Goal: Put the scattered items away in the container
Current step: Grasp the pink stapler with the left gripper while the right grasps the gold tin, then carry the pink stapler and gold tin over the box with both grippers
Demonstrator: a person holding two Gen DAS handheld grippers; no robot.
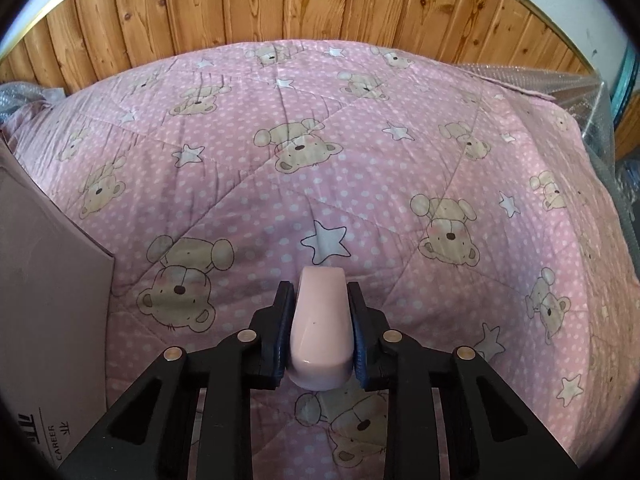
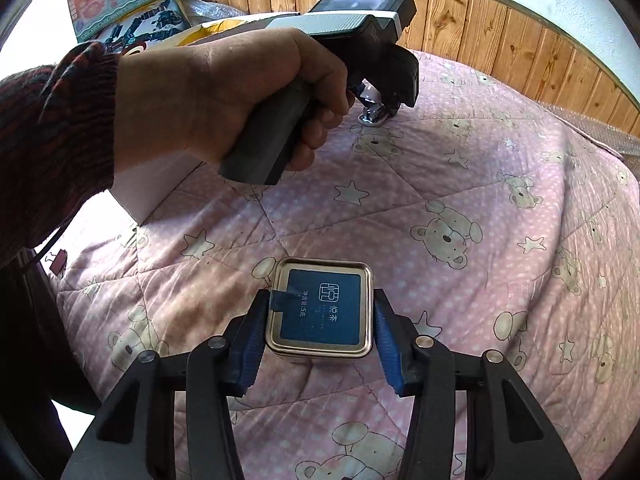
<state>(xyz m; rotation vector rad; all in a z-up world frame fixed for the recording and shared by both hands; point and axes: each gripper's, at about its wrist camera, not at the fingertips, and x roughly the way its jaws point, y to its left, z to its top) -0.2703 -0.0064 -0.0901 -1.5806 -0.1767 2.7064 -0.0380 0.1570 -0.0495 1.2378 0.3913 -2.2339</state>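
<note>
Left claw [image 1: 320, 320] is closed on the pink stapler [image 1: 320, 328], pads pressing both its long sides. Gripping across the narrow body makes sense, since the smooth rounded shell would slip from an end grip. The right wrist view shows its metal nose low at the quilt [image 2: 500, 160], so I can't tell if it's lifted.

Right claw [image 2: 320, 332] brackets the square tin [image 2: 322, 312], which lies flat on the quilt, blue label up. The left pad looks to be touching the rim; the right pad seems a hair off the wall. I read that as not clamped yet. A straight-down straddle on opposite flat walls is the sane grip for a low tin on soft bedding.

The box [image 1: 48, 300] at the left edge of the left view is likely the container, close to the stapler. Both items are outside it.

Risk: the quilt gives, so the tin could tilt as the pads bite.
</note>
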